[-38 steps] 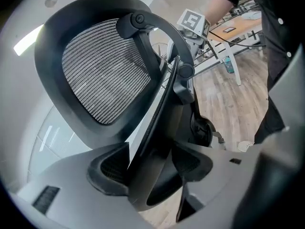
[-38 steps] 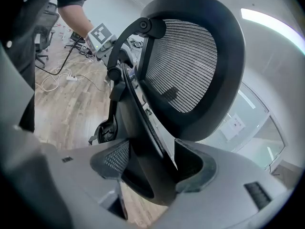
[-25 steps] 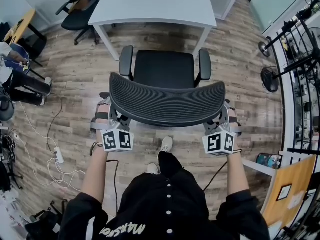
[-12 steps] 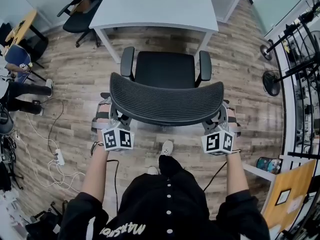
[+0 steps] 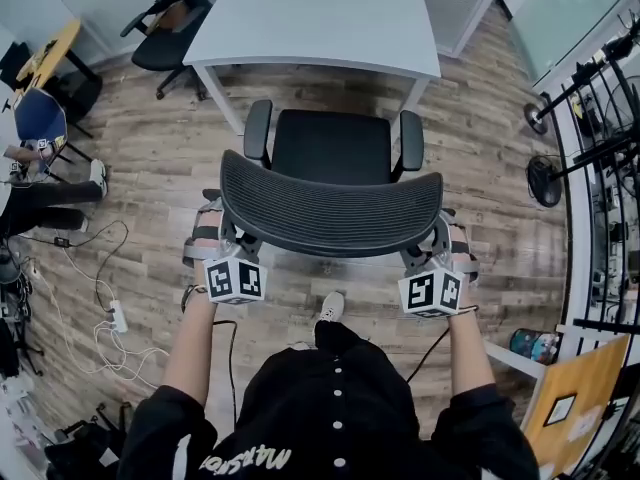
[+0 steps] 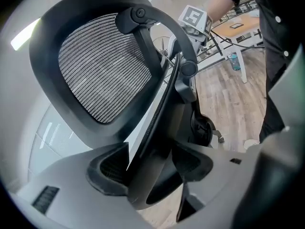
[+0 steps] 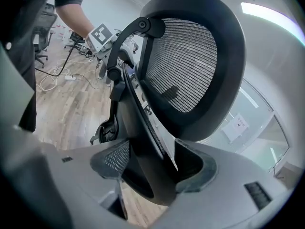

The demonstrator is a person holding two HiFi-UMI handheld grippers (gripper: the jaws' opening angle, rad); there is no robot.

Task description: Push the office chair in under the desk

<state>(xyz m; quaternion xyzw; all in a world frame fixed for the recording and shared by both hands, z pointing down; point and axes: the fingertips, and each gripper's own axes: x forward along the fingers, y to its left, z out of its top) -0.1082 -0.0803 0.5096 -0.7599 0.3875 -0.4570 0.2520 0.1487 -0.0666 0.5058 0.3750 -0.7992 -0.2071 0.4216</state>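
A black office chair stands in front of the white desk point(image 5: 315, 13), with its seat point(image 5: 332, 146) facing the desk's front edge. Its curved mesh backrest point(image 5: 330, 213) is nearest me. My left gripper point(image 5: 228, 246) is shut on the backrest's left edge, and in the left gripper view the rim runs between the pads of this gripper point(image 6: 150, 168) below the mesh point(image 6: 102, 68). My right gripper point(image 5: 435, 253) is shut on the right edge. In the right gripper view the rim fills that gripper point(image 7: 152, 163) under the mesh point(image 7: 190, 61).
A second black chair point(image 5: 165, 23) stands at the desk's far left. A seated person's legs point(image 5: 45, 193) and a power strip with cables point(image 5: 115, 313) lie at the left. A fan point(image 5: 540, 158), a metal rack point(image 5: 600, 118) and an orange board point(image 5: 575, 388) line the right.
The chair has rolled a little toward the desk, with both grippers following it. The gap between seat and desk edge has narrowed.
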